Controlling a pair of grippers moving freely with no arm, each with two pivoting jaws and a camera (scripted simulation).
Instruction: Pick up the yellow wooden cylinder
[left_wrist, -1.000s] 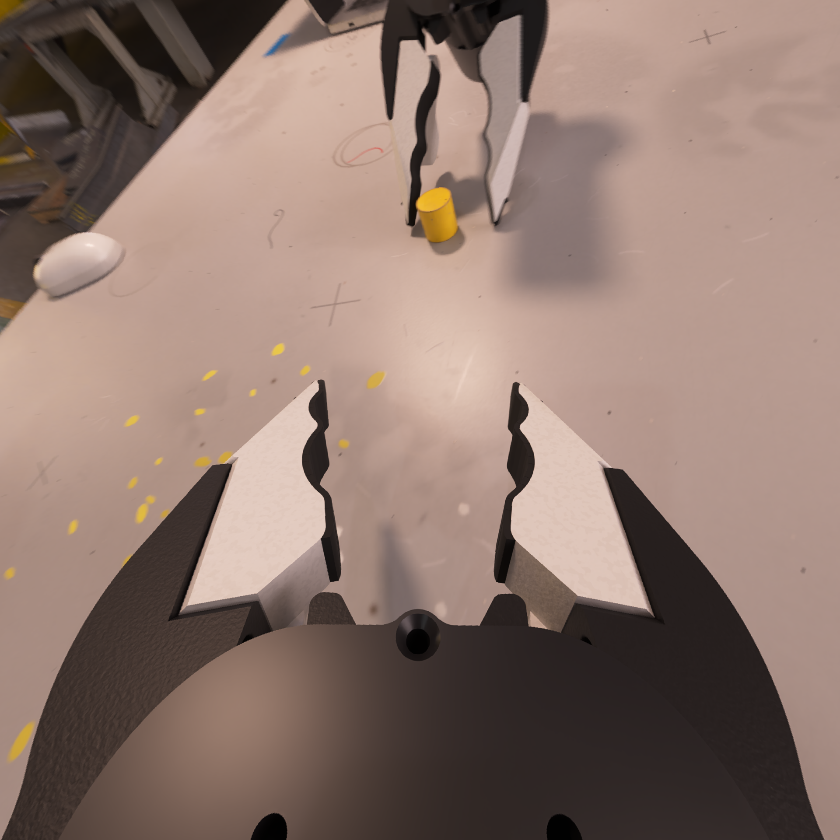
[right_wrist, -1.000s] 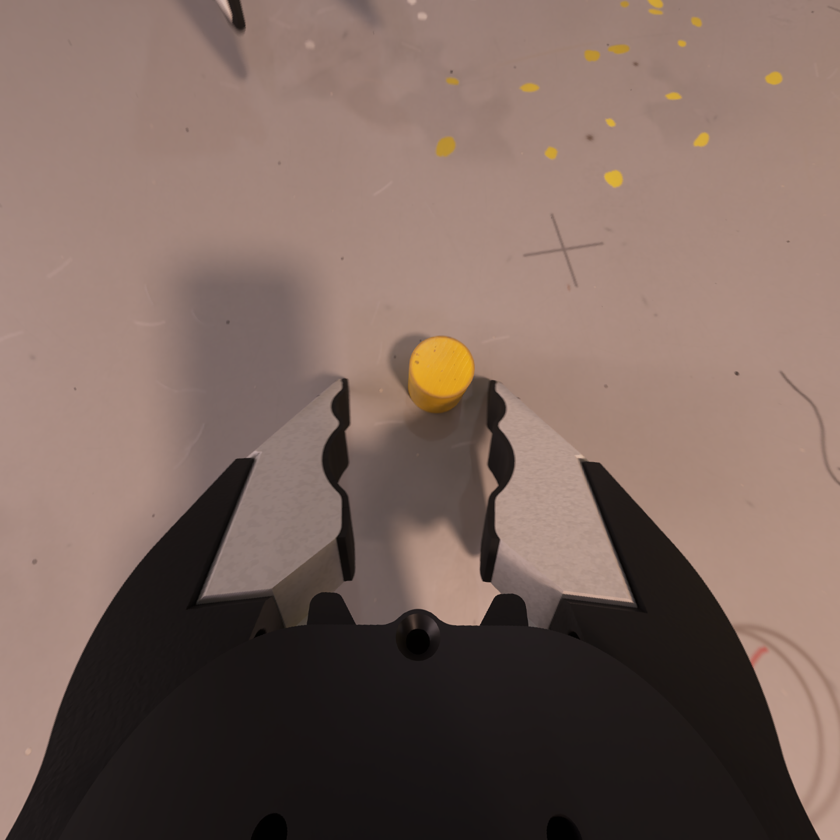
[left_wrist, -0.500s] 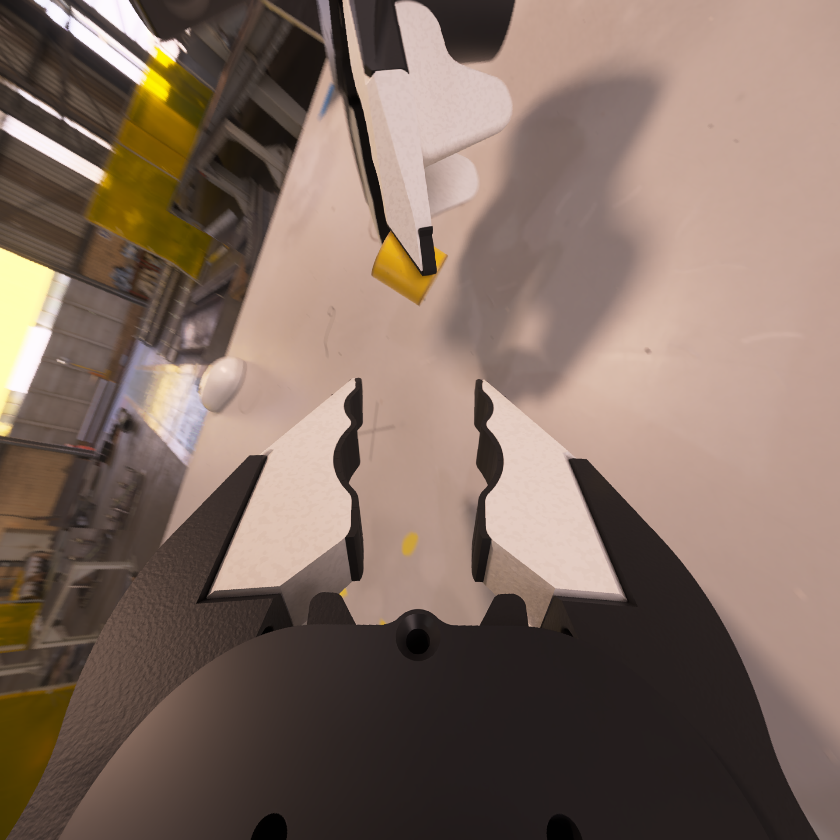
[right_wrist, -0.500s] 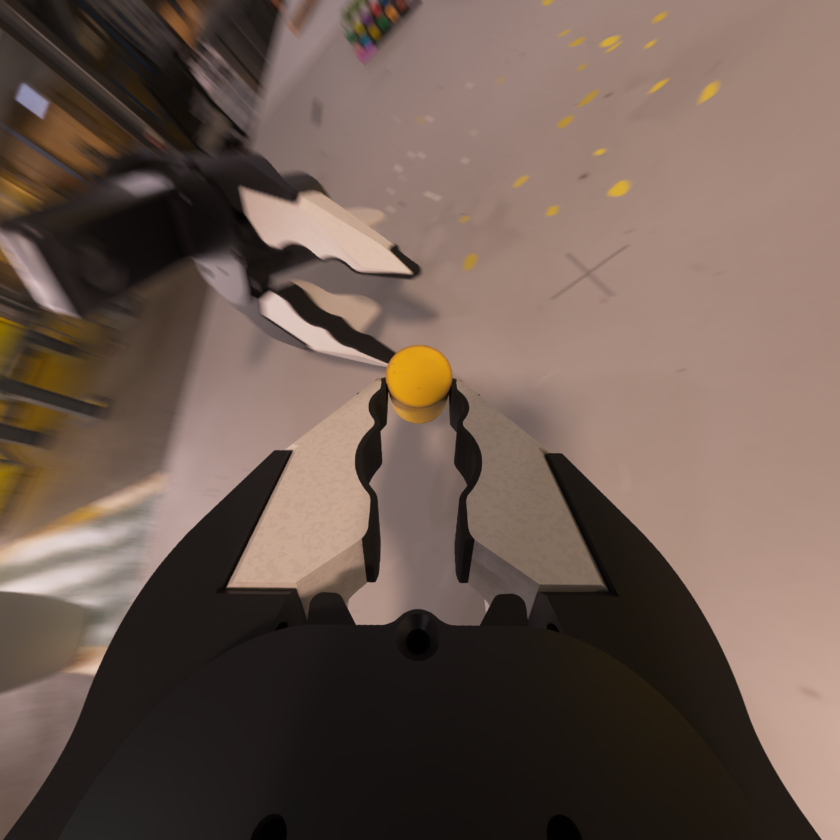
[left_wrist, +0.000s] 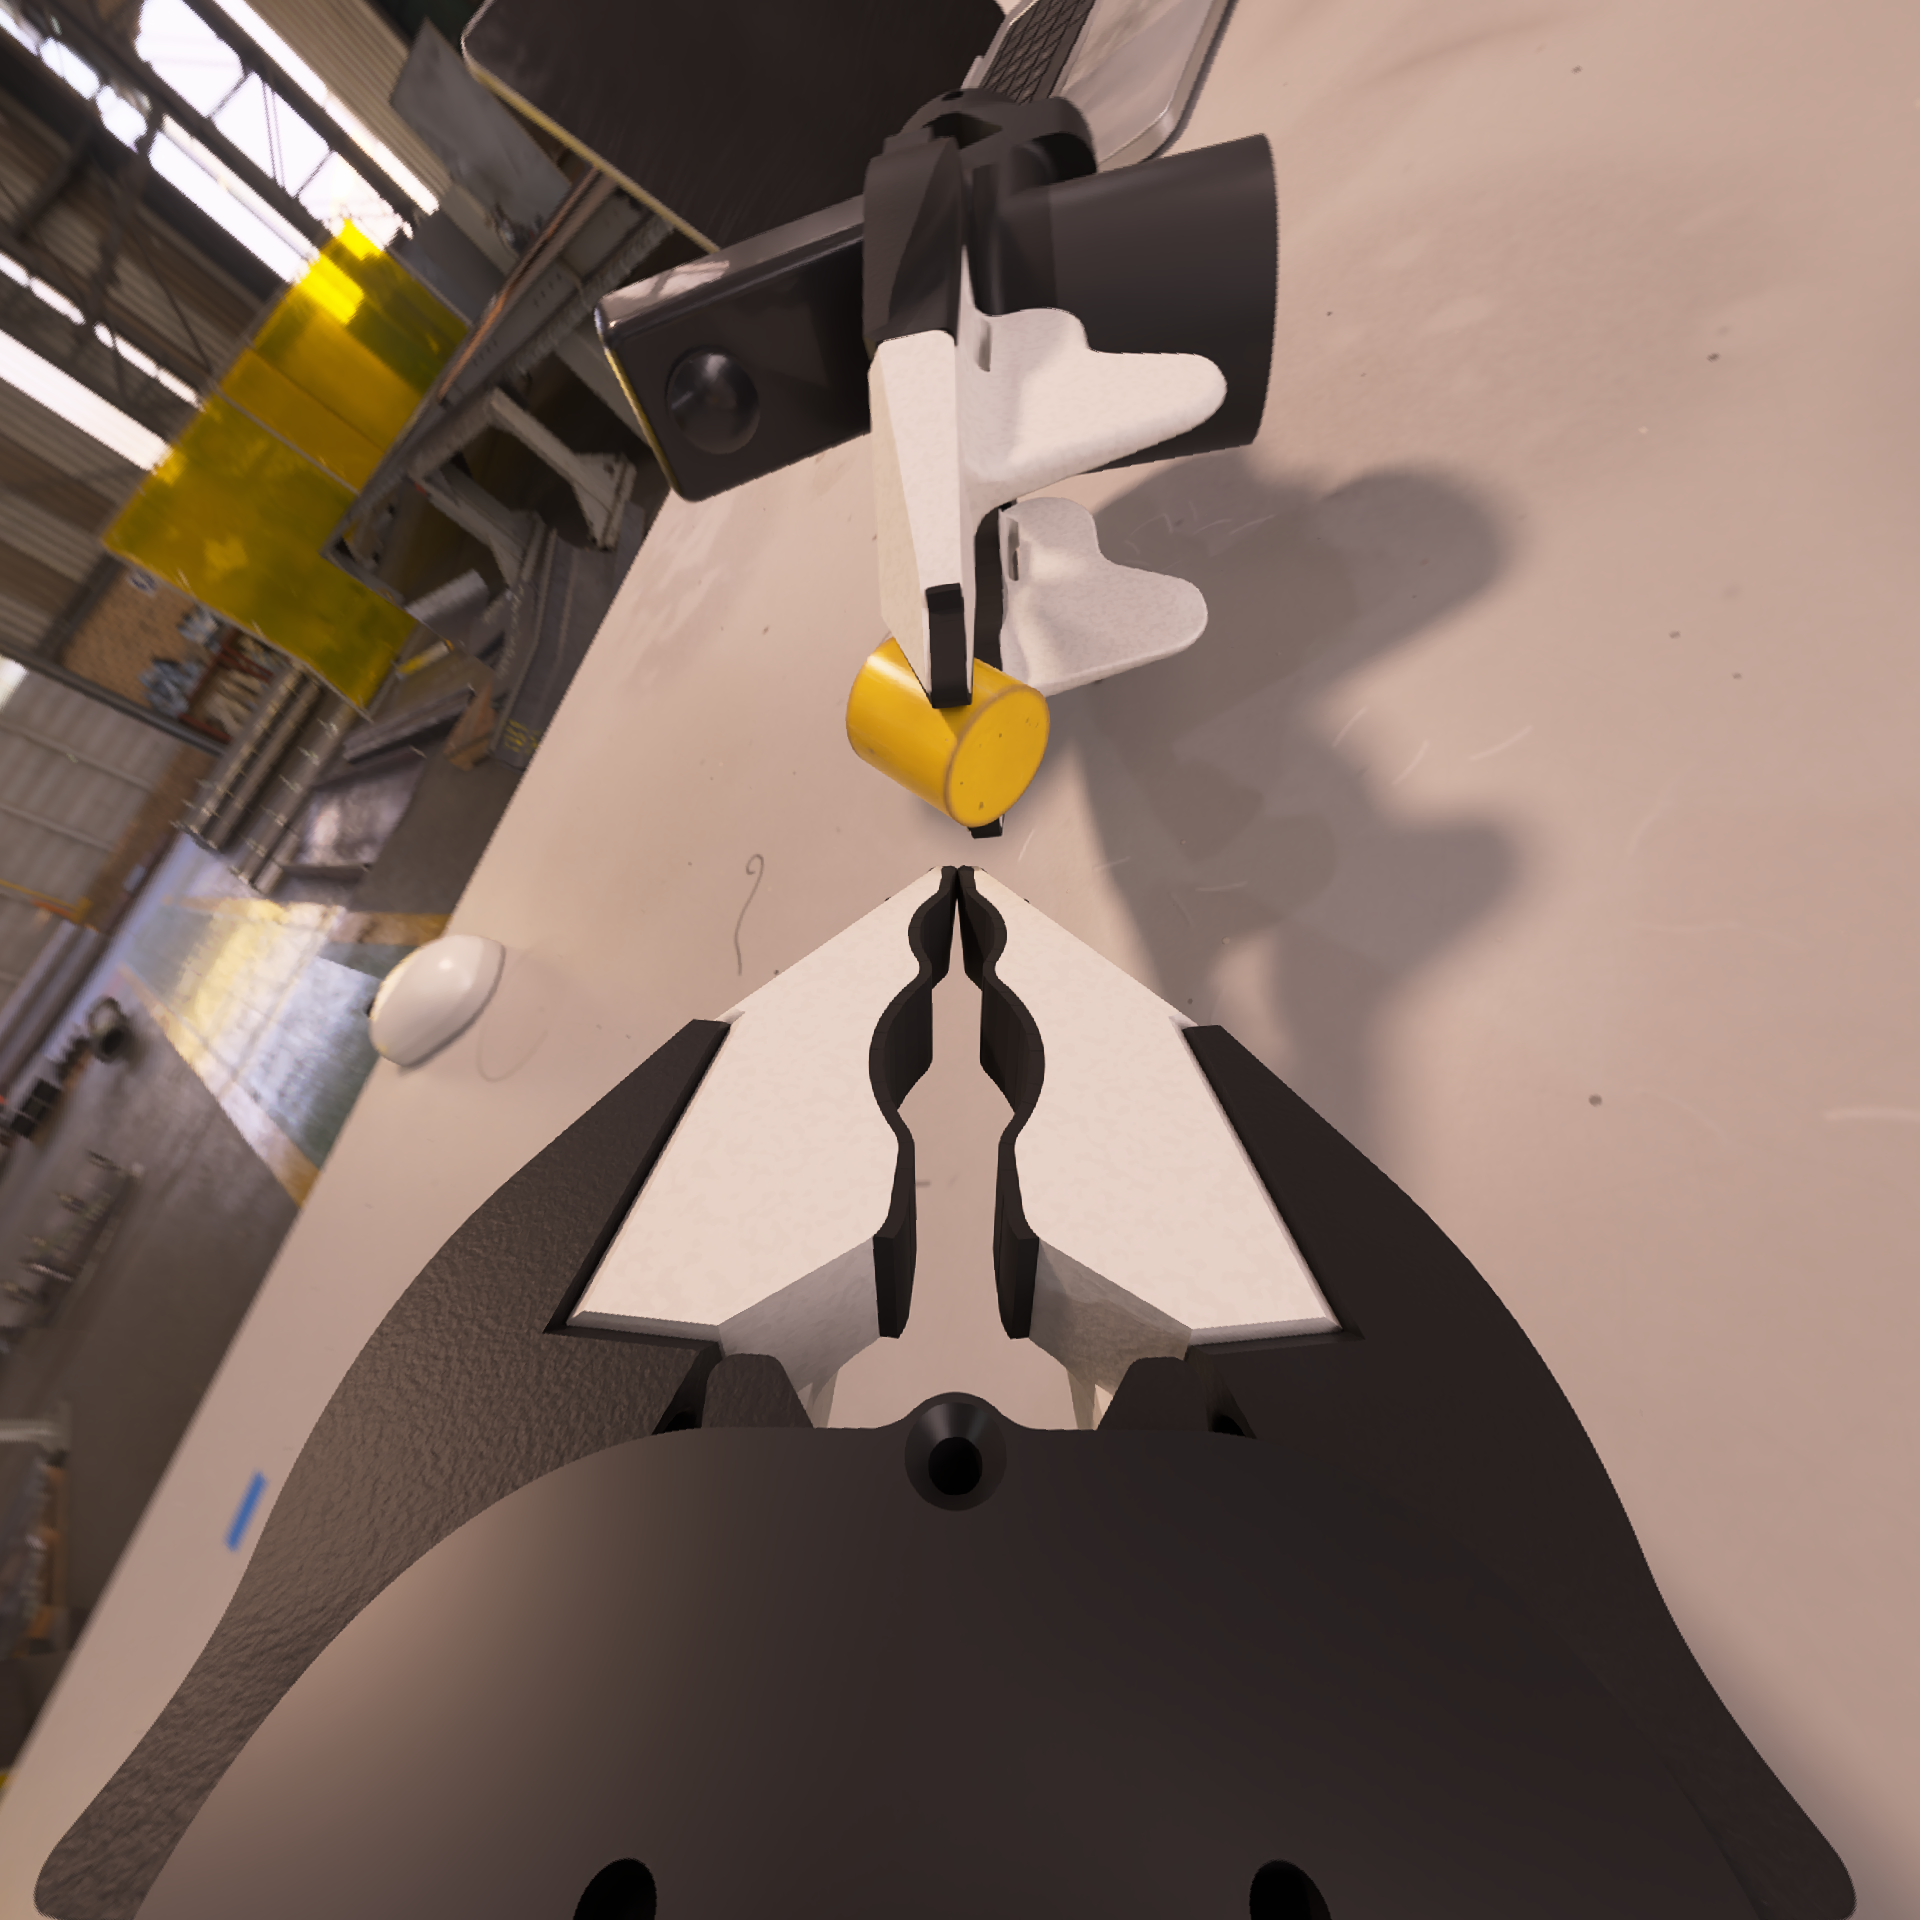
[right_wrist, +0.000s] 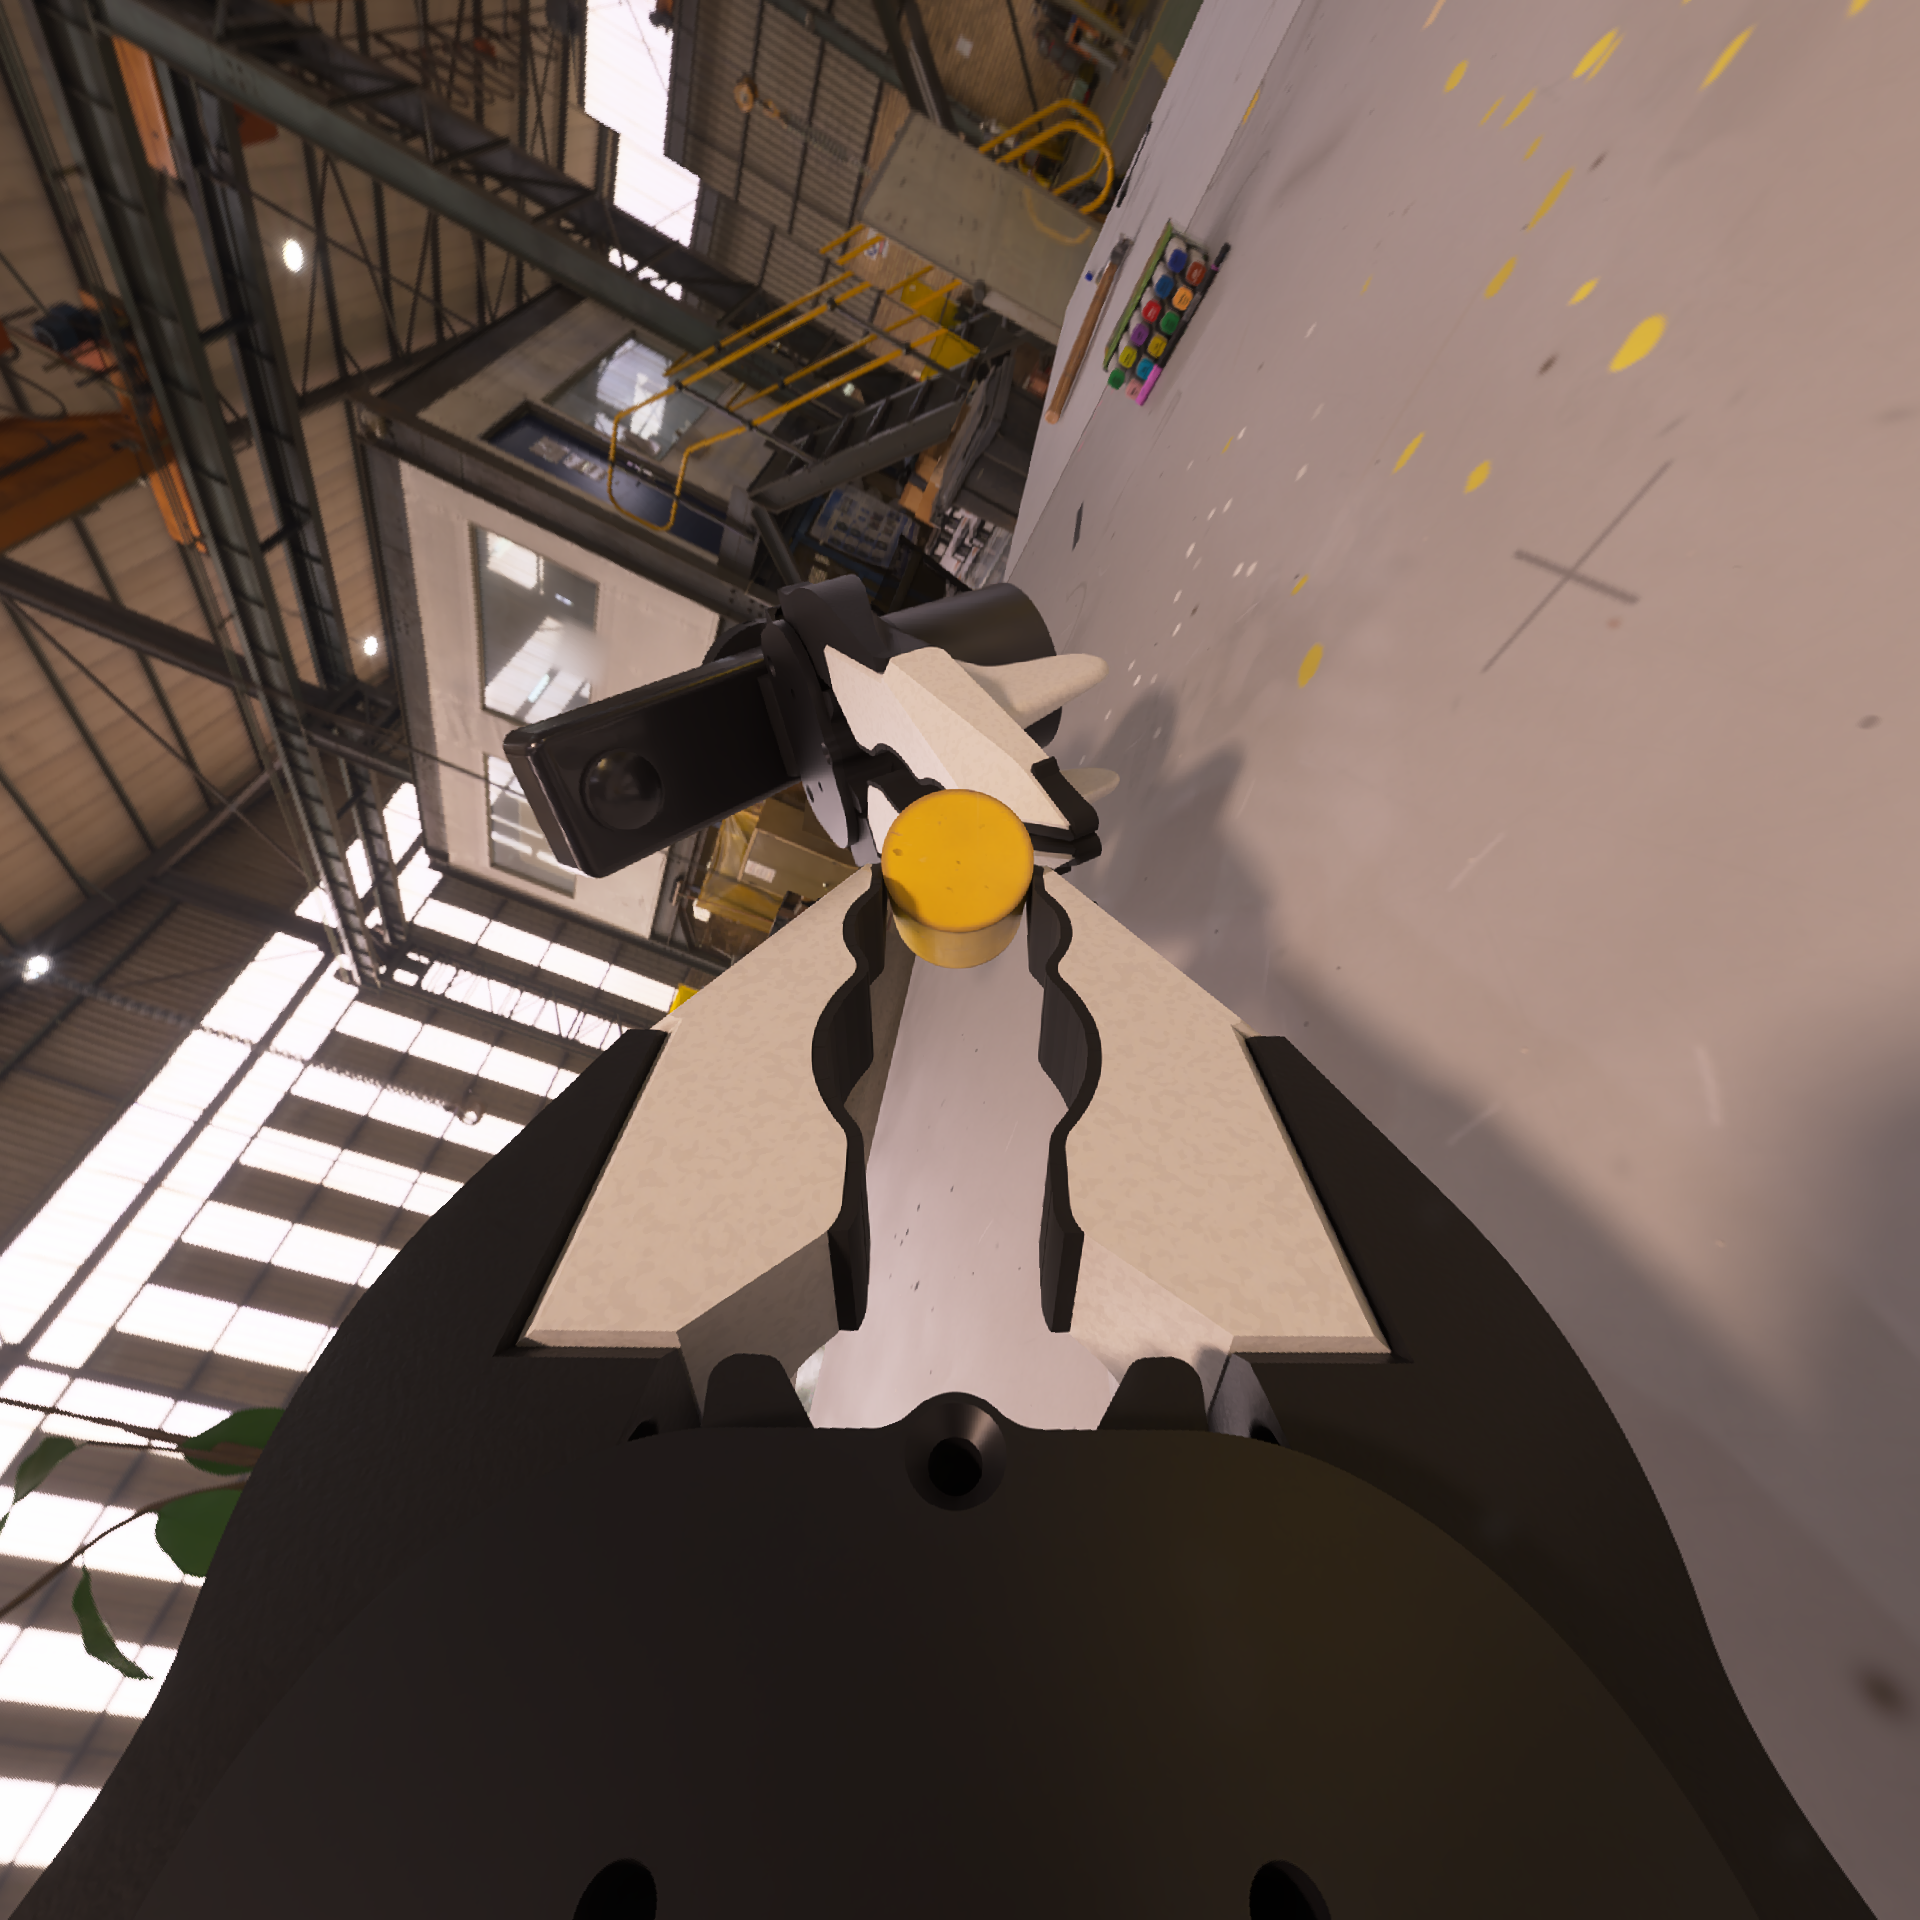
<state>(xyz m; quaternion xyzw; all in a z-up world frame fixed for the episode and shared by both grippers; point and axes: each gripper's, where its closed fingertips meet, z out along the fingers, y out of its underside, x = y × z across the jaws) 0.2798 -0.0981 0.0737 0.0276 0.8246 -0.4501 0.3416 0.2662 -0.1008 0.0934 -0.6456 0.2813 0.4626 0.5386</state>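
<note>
The yellow wooden cylinder (right_wrist: 961, 873) is clamped between the fingertips of my right gripper (right_wrist: 958, 883) and held up off the table. In the left wrist view the same cylinder (left_wrist: 940, 732) hangs in the right gripper (left_wrist: 961, 748), which reaches down from above. My left gripper (left_wrist: 956, 878) is shut and empty, its tips just short of the cylinder. In the right wrist view the left gripper (right_wrist: 1065, 821) shows right behind the cylinder, tips closed.
A white mouse-like object (left_wrist: 436, 997) lies near the table's left edge. A laptop (left_wrist: 1081, 62) sits at the far end. A paint tray (right_wrist: 1164, 312) and a hammer (right_wrist: 1081, 332) lie far off. Yellow specks dot the table (right_wrist: 1558, 935).
My right gripper has closed on the cylinder, lifted it and tilted. My left gripper has closed fully and moved close to the cylinder.
</note>
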